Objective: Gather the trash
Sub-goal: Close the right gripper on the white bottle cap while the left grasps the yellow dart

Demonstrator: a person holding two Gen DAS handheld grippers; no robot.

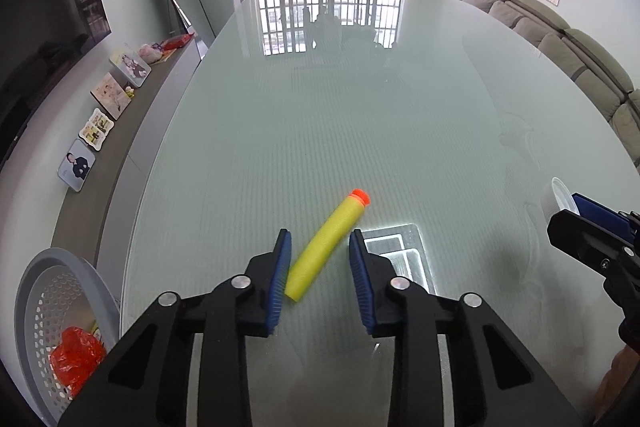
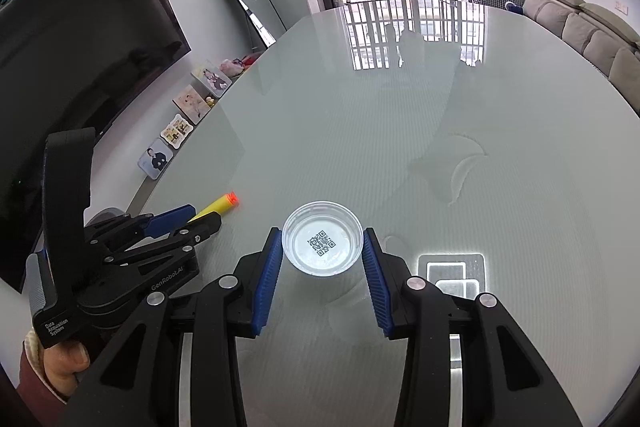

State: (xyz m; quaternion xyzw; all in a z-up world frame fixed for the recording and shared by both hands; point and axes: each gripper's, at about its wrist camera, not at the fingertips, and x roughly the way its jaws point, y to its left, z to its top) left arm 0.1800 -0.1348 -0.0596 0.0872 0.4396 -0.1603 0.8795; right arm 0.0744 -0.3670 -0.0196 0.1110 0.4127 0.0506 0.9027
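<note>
1. Left wrist view: the left gripper hangs low over the glass surface with its jaws spread wide. The yellow foam dart lies flat between the blue pads, slanted, with its orange tip pointing away toward the far right. The dart's near end sits right against the left pad; whether they touch I cannot tell. The right pad stands clear of it, so nothing is clamped.
2. Same view, surroundings: a grey perforated basket sits below the surface's left edge, with a crumpled red wrapper inside. A low shelf along the left wall carries a row of framed pictures. A grey sofa runs beyond the right edge. Near the right edge, the right gripper reaches in, with a clear plastic cup at its tips.
3. Right wrist view: the right gripper has its jaws wide apart on either side of the clear plastic cup, which stands upright on the surface, a QR code visible through its base. Both pads sit just beside the cup's rim; contact is unclear and there is no visible squeeze.
4. Same view, surroundings: the left gripper enters from the left with the foam dart between its fingers, the orange tip poking out beyond them. A dark television hangs on the left wall. The surface between cup and dart is bare glass.
</note>
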